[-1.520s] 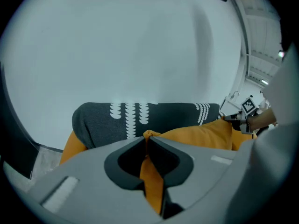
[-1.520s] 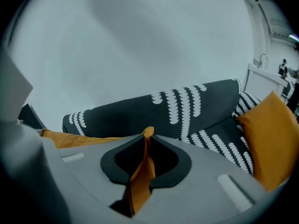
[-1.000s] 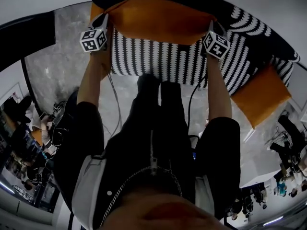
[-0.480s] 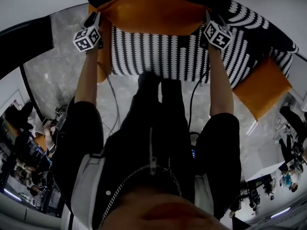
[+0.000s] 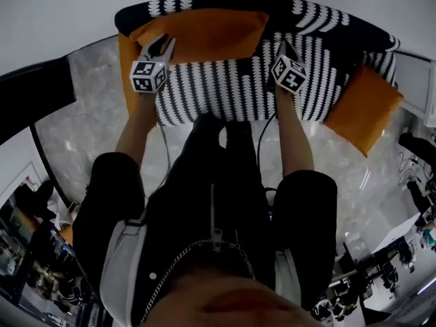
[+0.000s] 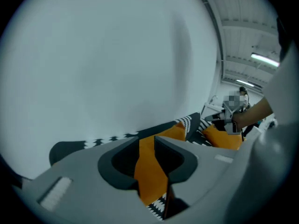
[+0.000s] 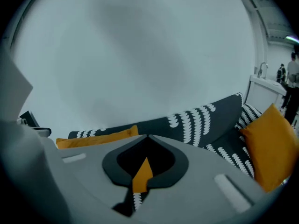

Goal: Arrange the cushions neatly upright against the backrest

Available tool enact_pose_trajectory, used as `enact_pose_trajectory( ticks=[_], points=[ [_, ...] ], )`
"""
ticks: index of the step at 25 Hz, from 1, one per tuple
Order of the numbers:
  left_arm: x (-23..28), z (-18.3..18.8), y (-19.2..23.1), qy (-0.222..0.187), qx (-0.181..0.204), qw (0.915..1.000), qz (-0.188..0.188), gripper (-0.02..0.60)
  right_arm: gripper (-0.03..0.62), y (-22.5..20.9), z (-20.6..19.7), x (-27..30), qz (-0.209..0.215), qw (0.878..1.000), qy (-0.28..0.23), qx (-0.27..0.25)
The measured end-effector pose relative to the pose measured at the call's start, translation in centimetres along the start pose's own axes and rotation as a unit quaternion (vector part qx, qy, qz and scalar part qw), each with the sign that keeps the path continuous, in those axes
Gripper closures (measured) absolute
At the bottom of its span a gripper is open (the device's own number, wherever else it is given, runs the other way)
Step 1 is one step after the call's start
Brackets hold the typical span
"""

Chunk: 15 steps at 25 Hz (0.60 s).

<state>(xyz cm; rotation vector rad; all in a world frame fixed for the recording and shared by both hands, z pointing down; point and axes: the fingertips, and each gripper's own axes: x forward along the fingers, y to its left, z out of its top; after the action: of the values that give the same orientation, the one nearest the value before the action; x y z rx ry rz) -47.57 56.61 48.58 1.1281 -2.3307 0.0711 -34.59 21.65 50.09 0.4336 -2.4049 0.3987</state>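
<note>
Against the sofa's (image 5: 225, 90) backrest we see an orange cushion (image 5: 204, 33) — left gripper (image 5: 161, 45) just opened, jaws spread before it — right gripper (image 5: 283, 45) pressed together.

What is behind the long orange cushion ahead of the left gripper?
The backrest, black with white marks, rises behind the cushion. The part straight behind the cushion is covered and cannot be seen.

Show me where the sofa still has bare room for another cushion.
Bare: the backrest between the back cushion and the right-end cushion; also the seat between the left hand-held gripper and the right hand-held gripper, just shut and empty. Crowded: the left end, where the left one's just-opened jaws stand at the back cushion's edge without pressing it.
</note>
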Motion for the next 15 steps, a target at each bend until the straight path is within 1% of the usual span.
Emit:
enact_pose_trajectory(
  ticks=[3,5,8,10,13,14,15],
  points=[
    [2.4,1.3,-6.8,0.003,0.024,0.9977,-0.063,0.472,0.591,-1.2,1.0,-2.6,-0.010,1.000,-0.015,-0.006],
    [4.0,2.4,-11.7,-0.002,0.037,0.9939,-0.104,0.481,0.591,-3.1,1.6,-4.8,-0.017,0.999,-0.026,-0.012],
    [6.6,3.6,-19.0,-0.006,0.057,0.9829,-0.175,0.490,0.591,-7.7,1.4,-9.2,-0.056,0.997,-0.045,-0.003],
    [7.9,4.0,-23.1,-0.001,0.073,0.9743,-0.213,0.491,0.591,-11.0,0.9,-11.7,-0.086,0.995,-0.053,0.011],
    [10.0,4.7,-28.6,0.005,0.096,0.9650,-0.244,0.505,0.591,-16.6,0.9,-14.9,-0.123,0.989,-0.070,0.043],
    [10.7,4.9,-30.5,0.007,0.105,0.9629,-0.249,0.531,0.591,-18.6,0.8,-16.1,-0.133,0.987,-0.076,0.056],
    [11.5,5.0,-32.4,0.010,0.114,0.9605,-0.254,0.571,0.591,-20.8,0.6,-17.4,-0.144,0.984,-0.082,0.068]
  ],
)
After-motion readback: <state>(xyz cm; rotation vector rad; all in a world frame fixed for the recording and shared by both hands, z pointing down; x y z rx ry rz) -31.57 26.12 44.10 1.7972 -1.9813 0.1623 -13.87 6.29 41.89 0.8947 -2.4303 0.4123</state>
